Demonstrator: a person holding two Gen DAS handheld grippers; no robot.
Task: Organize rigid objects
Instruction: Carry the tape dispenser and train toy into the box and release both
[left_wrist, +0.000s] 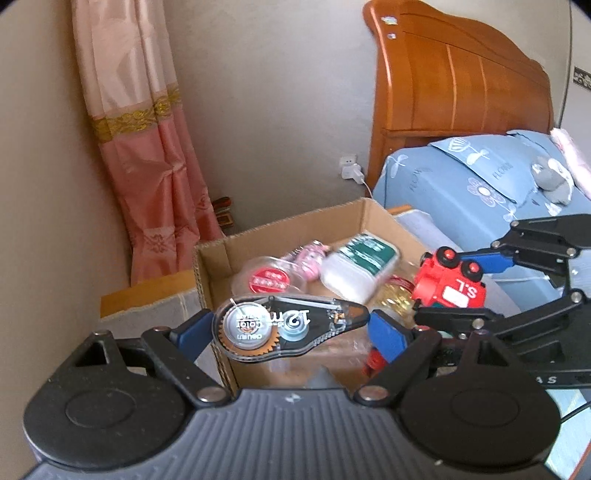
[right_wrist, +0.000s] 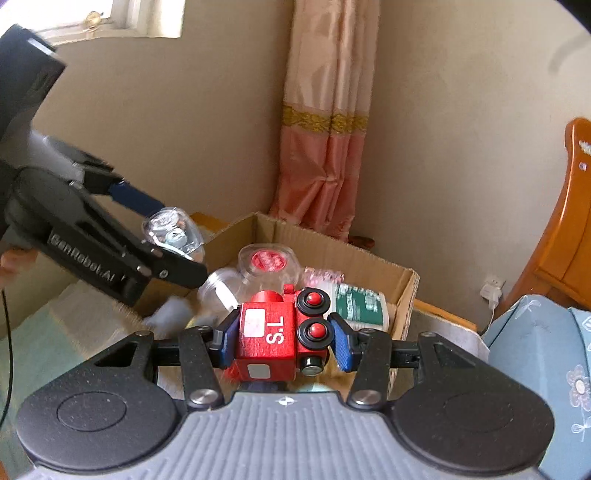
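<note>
left gripper (left_wrist: 291, 325) clamps tape roller (left_wrist: 284, 326) | right gripper (right_wrist: 282, 339) clamps toy train (right_wrist: 282, 334) | carry both level over far box (left_wrist: 280, 225), lower inside before releasing

Both views are evenly lit by soft daylight. In the right wrist view a bright window (right_wrist: 147, 18) at the upper left is overexposed. Shadows are faint and diffuse. Fisheye distortion bows the curtain (left_wrist: 147, 147) and headboard (left_wrist: 454, 74), and black vignetting cuts the frame corners. The glossy headboard carries mild glare. Motion blur softens the contents of the cardboard box (left_wrist: 295, 229); the red toy train (right_wrist: 280, 332) and the correction tape dispenser (left_wrist: 288, 325) remain fairly sharp.
</note>
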